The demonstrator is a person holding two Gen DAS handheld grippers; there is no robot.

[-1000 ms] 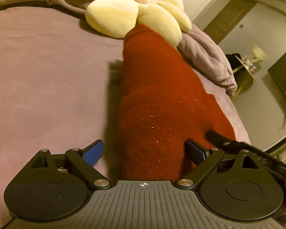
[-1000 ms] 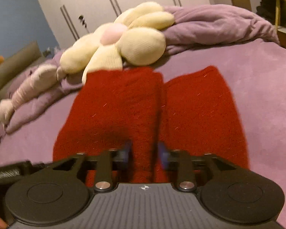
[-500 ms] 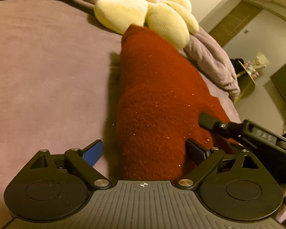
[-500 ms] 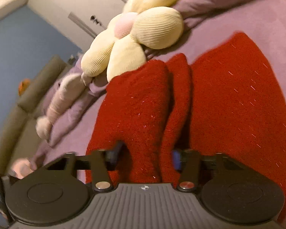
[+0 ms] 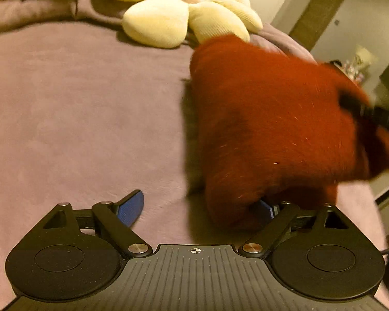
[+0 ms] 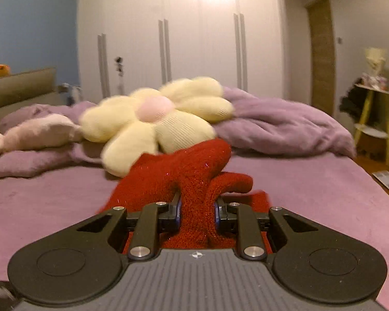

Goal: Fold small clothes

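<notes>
A fuzzy red garment (image 5: 267, 119) lies on the purple bed cover (image 5: 77, 119), bunched and raised at its right side. My left gripper (image 5: 199, 207) is low over the cover at the garment's near corner. Its jaws are wide and closing, and it grips nothing. The left pad (image 5: 131, 207) rests on bare cover; the right pad (image 5: 268, 208) is half hidden under the cloth. My right gripper (image 6: 197, 212) is closing, its pads pressed on a pinched-up fold of the red garment (image 6: 192, 178), held above the bed. In the left wrist view it shows as a blurred dark shape (image 5: 370, 114).
A cream flower-shaped cushion (image 6: 155, 121) lies just beyond the garment, with a bunched purple duvet (image 6: 280, 124) behind it. White wardrobe doors (image 6: 199, 39) line the far wall. A yellow side table (image 6: 373, 119) stands off the bed's right edge.
The right gripper's jaws narrowed onto a fold of the red garment and rose with it, tipping toward level. The left gripper slid left, so the garment now sits at its right finger.
</notes>
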